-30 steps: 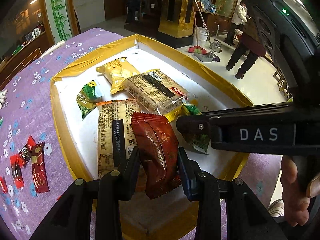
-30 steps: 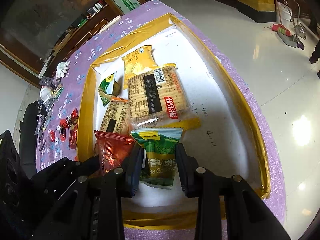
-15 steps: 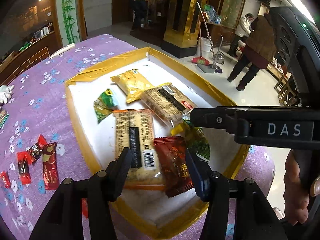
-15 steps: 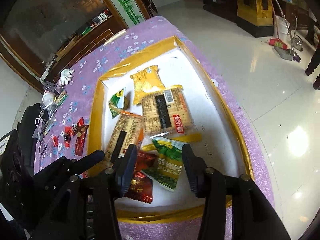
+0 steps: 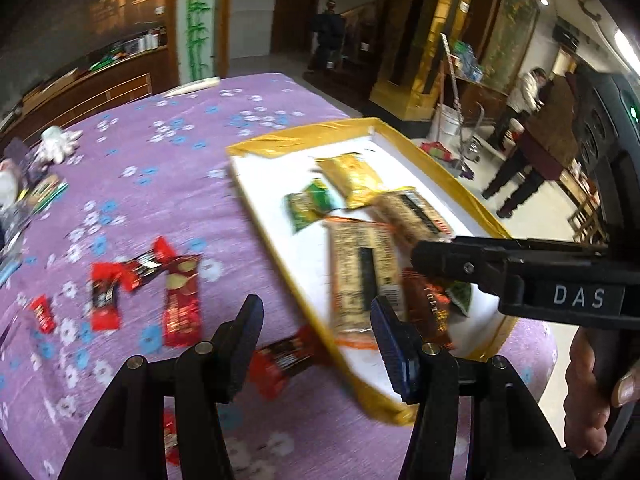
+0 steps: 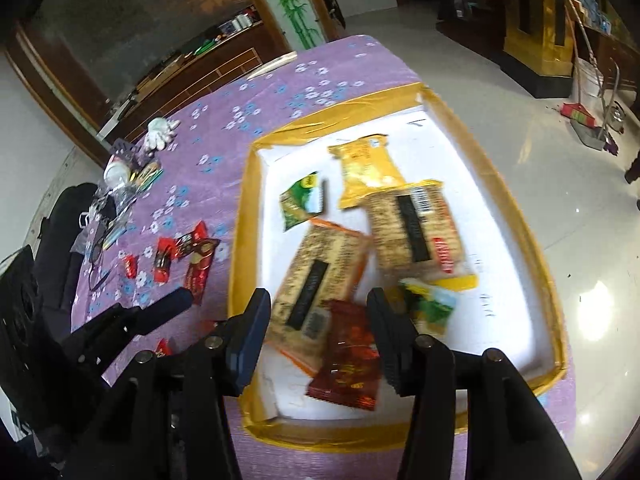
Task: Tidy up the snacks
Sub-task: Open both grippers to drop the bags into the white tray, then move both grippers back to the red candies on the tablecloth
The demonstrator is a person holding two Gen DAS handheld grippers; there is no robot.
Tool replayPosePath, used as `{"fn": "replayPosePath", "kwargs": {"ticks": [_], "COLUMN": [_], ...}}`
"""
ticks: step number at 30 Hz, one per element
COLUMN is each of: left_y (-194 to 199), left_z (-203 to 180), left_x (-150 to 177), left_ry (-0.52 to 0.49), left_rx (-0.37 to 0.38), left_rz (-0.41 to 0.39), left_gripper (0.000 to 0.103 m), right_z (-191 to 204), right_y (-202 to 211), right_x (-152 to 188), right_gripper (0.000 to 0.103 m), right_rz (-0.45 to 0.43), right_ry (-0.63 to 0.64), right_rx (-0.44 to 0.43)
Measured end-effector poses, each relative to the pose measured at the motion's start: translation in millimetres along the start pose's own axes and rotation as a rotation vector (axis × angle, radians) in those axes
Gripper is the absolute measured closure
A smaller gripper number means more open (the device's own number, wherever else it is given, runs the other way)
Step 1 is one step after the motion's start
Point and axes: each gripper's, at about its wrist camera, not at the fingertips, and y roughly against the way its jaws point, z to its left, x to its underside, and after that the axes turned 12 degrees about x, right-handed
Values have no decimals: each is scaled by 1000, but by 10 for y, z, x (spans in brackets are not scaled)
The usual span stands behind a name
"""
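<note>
Purple flowered cloth covers the bench (image 5: 168, 184), and a shallow white tray (image 6: 516, 216) with yellow taped edges sits on it near the far right edge. Inside the tray lie a yellow packet (image 6: 370, 168), a small green packet (image 6: 302, 200), two long cracker packs (image 6: 320, 276) side by side with the right one (image 6: 416, 232) overlapping the yellow packet, a dark red packet (image 6: 348, 364) near the front wall, and a green-and-yellow packet (image 6: 432, 308) just right of it. Several red candy wrappers (image 5: 182, 300) lie loose on the cloth left of the tray, and one more (image 5: 284, 360) rests against the tray's front corner. Left tongs (image 5: 316, 348) are spread apart and hold nothing, above the tray's edge and that wrapper. Right tongs (image 6: 320, 344) are likewise released and bare, hovering over the dark red packet and the nearer cracker pack. Both views are motion-blurred.
</note>
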Motion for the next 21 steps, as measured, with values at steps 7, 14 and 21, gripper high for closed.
{"fn": "replayPosePath", "kwargs": {"ticks": [7, 14, 21], "left_y": [283, 489, 389], "left_z": [463, 933, 987], "left_x": [181, 592, 837], "left_ry": [111, 272, 293], "left_rx": [-51, -113, -134], "left_rz": [-21, 4, 60], "left_gripper": [44, 44, 53], "right_z": [336, 540, 590], "right_y": [-44, -60, -68], "right_x": [59, 110, 154], "right_gripper": [54, 54, 54], "right_rz": [17, 24, 30], "right_ry": [53, 93, 107], "right_rx": [-22, -39, -50]}}
